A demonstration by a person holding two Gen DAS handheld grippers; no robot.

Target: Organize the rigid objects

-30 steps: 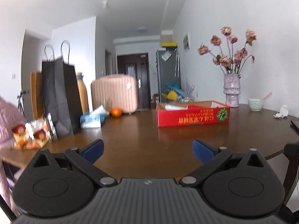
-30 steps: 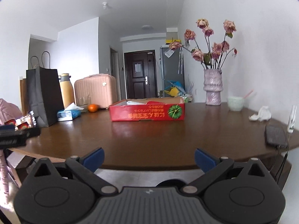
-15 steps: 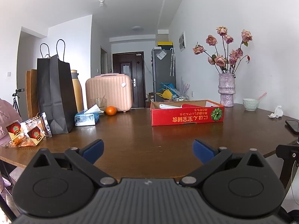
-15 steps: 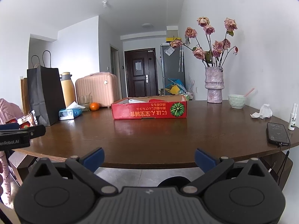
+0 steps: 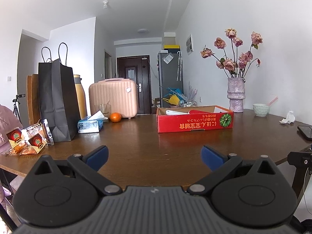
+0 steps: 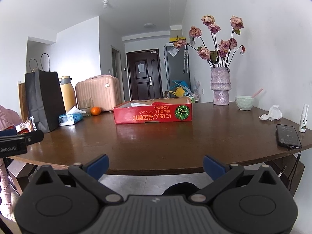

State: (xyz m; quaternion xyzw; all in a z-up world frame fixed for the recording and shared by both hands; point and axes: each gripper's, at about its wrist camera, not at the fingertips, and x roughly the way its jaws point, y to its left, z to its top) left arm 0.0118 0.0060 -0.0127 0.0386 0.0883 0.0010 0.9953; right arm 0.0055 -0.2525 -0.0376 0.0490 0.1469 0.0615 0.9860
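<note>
- Left tongs (image 5: 154, 153): spread wide, nothing btwn the blue pads, hovering over the near part of the brown counter (image 5: 136, 146).
- Right tongs (image 6: 155, 162): also spread wide, empty, held just off the counter's near edge.
- Red cardboard box (image 5: 195, 120): straight ahead of both tongs, well apart from them, open top, w/ white and red items inside.
- Ahead-left of left tongs: black paper bag (image 5: 55, 101), tissue pack (image 5: 90, 124), orange (image 5: 115, 117).
- Ahead-right of right tongs: phone (image 6: 288, 136) at counter edge, vase w/ dried roses (image 6: 221, 86), green bowl (image 6: 244, 102).
</note>
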